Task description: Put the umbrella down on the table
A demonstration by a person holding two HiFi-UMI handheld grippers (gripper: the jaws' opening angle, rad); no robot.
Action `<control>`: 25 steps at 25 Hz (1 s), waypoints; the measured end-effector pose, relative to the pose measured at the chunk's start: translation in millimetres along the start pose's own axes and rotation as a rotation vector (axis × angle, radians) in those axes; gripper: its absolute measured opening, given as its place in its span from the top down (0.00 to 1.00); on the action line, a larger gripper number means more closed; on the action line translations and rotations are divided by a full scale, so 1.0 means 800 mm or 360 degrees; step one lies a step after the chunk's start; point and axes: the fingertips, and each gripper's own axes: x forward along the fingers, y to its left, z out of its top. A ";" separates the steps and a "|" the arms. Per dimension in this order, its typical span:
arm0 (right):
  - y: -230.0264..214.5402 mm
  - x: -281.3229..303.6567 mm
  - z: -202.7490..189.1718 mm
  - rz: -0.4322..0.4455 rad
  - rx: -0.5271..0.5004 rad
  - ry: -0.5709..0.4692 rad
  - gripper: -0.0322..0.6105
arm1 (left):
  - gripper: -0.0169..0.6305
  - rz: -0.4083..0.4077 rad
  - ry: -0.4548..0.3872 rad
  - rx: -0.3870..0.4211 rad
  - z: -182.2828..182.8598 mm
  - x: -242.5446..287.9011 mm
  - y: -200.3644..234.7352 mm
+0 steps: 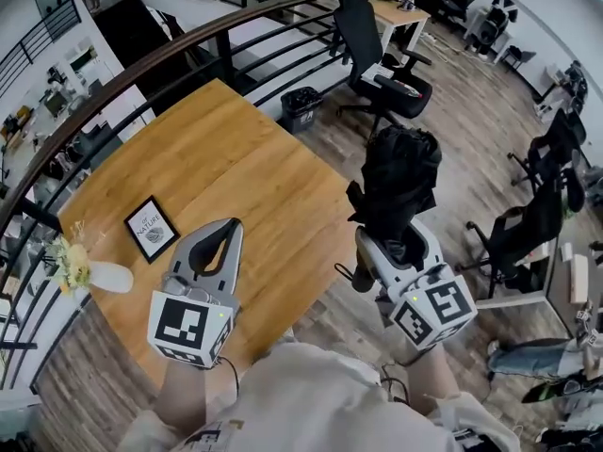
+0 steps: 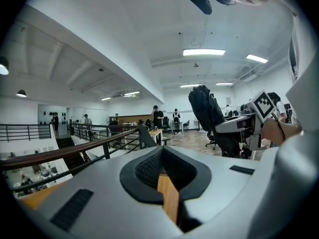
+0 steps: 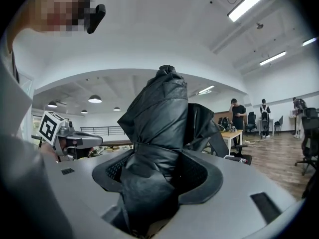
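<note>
Grey left gripper (image 1: pixel 229 229) sits low over the near corner of the worktop (image 1: pixel 236 158). Its fingers (image 2: pixel 144 171) are pressed together with nothing between them; only a sliver of wood shows through the gap behind the tips.

Right gripper (image 1: pixel 400 238) is beside it, off the worktop's right edge and over the plank floor (image 1: pixel 452 121). Its fingers (image 3: pixel 209 178) are clamped on the umbrella (image 3: pixel 159 133), roughly at the lower wrapped part. The umbrella is black, folded and bunched, and stands up out of the gripper. It is in the air and not touching the worktop. In the head view it sits just past the right corner of the wood.

Framed print (image 1: pixel 151 229) lies flat on the worktop, left of the left gripper. White vase (image 1: pixel 108 277) with pale flowers (image 1: pixel 71 262) lies on its side at the left edge.

Further out:
- black bin (image 1: pixel 301 106) on the floor by the far edge
- black office chair (image 1: pixel 382 59) beyond the bin
- dark railing (image 1: pixel 188 45) curving round the far side of the worktop
- more desks and people at the back of the room, too small to detail
</note>
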 end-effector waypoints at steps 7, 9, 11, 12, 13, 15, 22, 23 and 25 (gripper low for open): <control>-0.027 0.065 -0.041 -0.0048 0.0055 0.0137 0.50 | 0.95 -0.0157 0.0033 -0.0143 -0.039 0.059 0.020; -0.041 0.079 -0.056 -0.0041 0.0065 0.0193 0.50 | 0.95 -0.0167 0.0068 -0.0144 -0.050 0.081 0.020; -0.057 0.091 -0.071 -0.0033 0.0075 0.0247 0.50 | 0.95 -0.0177 0.0120 -0.0146 -0.062 0.104 0.015; -0.064 0.095 -0.080 -0.0027 0.0083 0.0274 0.50 | 0.95 -0.0180 0.0151 -0.0149 -0.069 0.114 0.011; -0.071 0.098 -0.089 -0.0020 0.0091 0.0301 0.50 | 0.95 -0.0178 0.0179 -0.0152 -0.077 0.122 0.007; -0.081 0.106 -0.108 0.0000 0.0100 0.0357 0.50 | 0.95 -0.0163 0.0212 -0.0173 -0.090 0.136 0.000; -0.131 0.154 -0.182 0.0061 0.0144 0.0555 0.50 | 0.95 -0.0140 0.0344 -0.0272 -0.142 0.204 -0.013; -0.139 0.160 -0.194 0.0067 0.0154 0.0587 0.50 | 0.95 -0.0137 0.0359 -0.0294 -0.151 0.213 -0.015; -0.156 0.171 -0.219 0.0073 0.0151 0.0657 0.50 | 0.95 -0.0134 0.0393 -0.0353 -0.167 0.233 -0.018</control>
